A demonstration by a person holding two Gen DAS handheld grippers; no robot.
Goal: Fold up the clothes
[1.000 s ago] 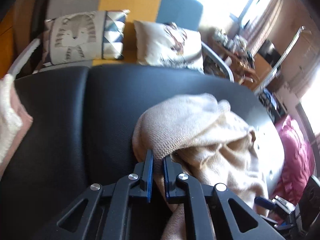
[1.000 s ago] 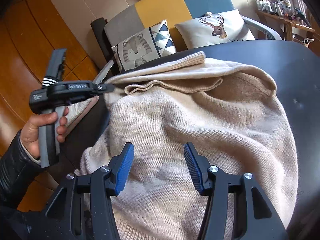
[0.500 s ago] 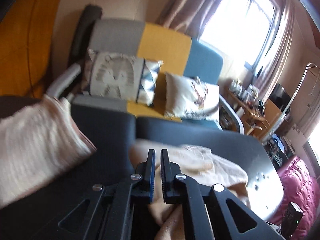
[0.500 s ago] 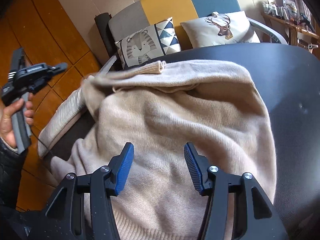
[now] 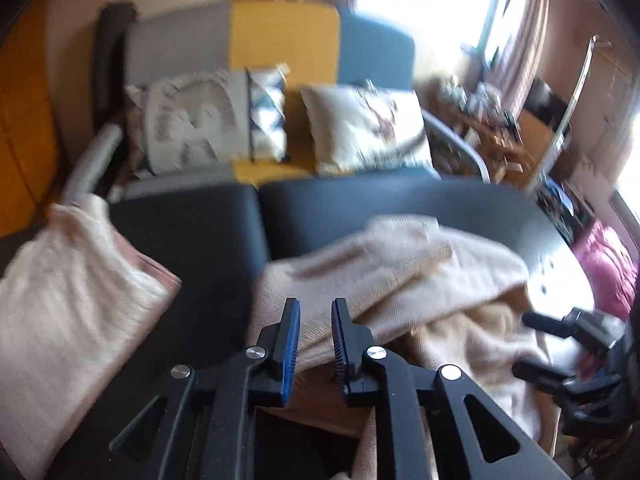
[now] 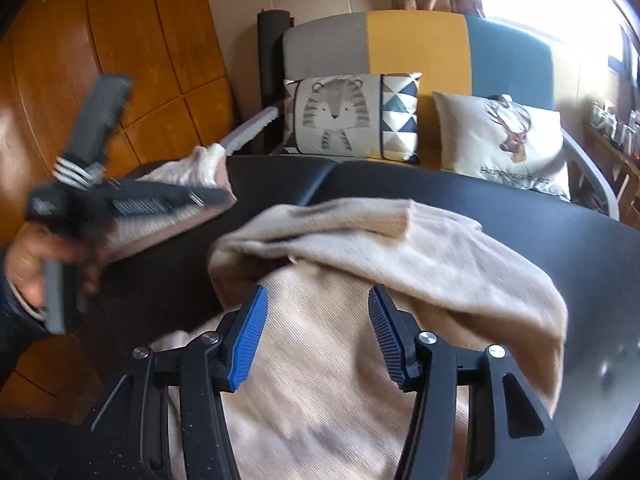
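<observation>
Right gripper (image 6: 316, 332) hovers low over the beige sweater (image 6: 320, 392), fingers spread wide, nothing between them. The sweater lies bunched on the black table (image 6: 560, 248), its top edge flopped forward in a thick roll.

Left gripper (image 5: 316, 340): fingers now a little apart and empty; a second ago they pinched the sweater's edge, so the cloth has been let go. The left hand (image 6: 32, 264) has swung out to the left.

Further left, a cream and pink folded garment (image 5: 68, 312) sits at the table's edge. Beyond, a sofa (image 6: 416, 40) with two cushions.

Judgement: one fold just dropped; it looks loose and needs smoothing.
</observation>
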